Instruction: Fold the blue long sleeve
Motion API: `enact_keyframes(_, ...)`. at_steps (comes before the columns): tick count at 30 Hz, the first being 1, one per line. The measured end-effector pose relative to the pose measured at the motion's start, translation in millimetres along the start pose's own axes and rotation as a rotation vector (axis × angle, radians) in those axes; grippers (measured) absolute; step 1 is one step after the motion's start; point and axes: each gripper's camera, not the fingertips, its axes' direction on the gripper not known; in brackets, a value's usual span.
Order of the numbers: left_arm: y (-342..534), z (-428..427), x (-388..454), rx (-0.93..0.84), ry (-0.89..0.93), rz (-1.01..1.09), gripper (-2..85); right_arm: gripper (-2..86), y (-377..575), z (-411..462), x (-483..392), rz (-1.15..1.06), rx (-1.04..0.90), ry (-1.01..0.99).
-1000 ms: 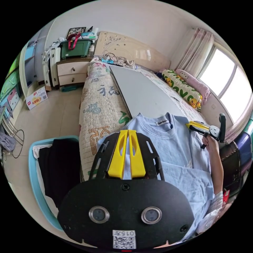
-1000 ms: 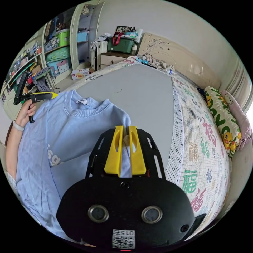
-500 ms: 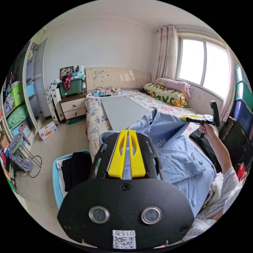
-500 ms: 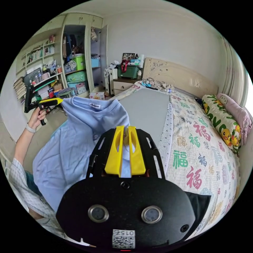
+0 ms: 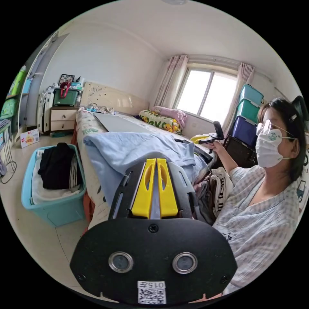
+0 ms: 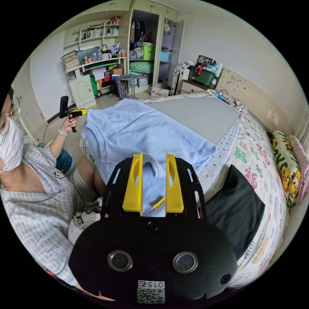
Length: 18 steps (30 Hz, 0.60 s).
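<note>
On the bed: the blue long sleeve (image 6: 145,128) lies in a soft heap, partly on the grey board (image 6: 199,114) and partly over the near edge of the bed (image 6: 257,167).
Shirt shape: it looks doubled over, with one smooth layer on top, but it is not a neat flat fold yet.
Left tongs (image 5: 154,186): the two yellow jaws sit close together with a thin strip of blue cloth between them, so they hold the shirt.
Why the left holds on: it probably keeps one edge of the shirt in place so that edge does not slip off the bed.
Right tongs (image 6: 153,185): the yellow jaws stand wide apart over the blue cloth and do not press on it.
Why the right is wide: it looks like it is between grips, ready to pick a new spot.
Grey board: flat and smooth, a good place to lay the shirt out.
Black cloth (image 6: 238,206): it lies on the bed just beside the shirt.
Bed cover: pale and quilted with coloured prints; pillows (image 5: 161,119) lie along the far side under the window (image 5: 206,96).
Basket (image 5: 53,206): a blue tub on the floor beside the bed, with dark and light clothes inside.
Room: a bedside drawer chest (image 5: 62,114) carries a green box, and open shelves (image 6: 93,64) full of things stand against the wall.
</note>
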Motion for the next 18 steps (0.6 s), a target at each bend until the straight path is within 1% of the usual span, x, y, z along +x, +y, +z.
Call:
enact_keyframes(2, -10, -6, 17, 0.013, -0.019, 0.023, 1.7, 12.2, 5, 4, -22, -0.048, -0.011, 0.013)
enact_keyframes(4, -22, -7, 35, -0.014, -0.048, 0.053, 4.2, 13.3, 14, 12, -43, -0.09, -0.034, 0.033)
enact_keyframes(9, -56, 8, 101, -0.162, -0.183, 0.195, 7.0, 13.7, 50, 42, -83, -0.17, -0.027, 0.003)
enact_keyframes(12, -73, 10, 139, -0.192, -0.229, 0.278, 7.8, 13.5, 60, 52, -113, -0.235, -0.004, -0.052)
enact_keyframes(14, -82, 10, 163, -0.213, -0.22, 0.345, 8.4, 13.4, 61, 64, -132, -0.289, -0.042, -0.016)
enact_keyframes(16, -88, 11, 187, -0.22, -0.254, 0.413, 8.0, 13.3, 63, 80, -147, -0.342, -0.082, 0.028)
enact_keyframes(18, -93, 19, 213, -0.231, -0.342, 0.488, 7.0, 11.9, 66, 101, -150, -0.34, -0.112, 0.052)
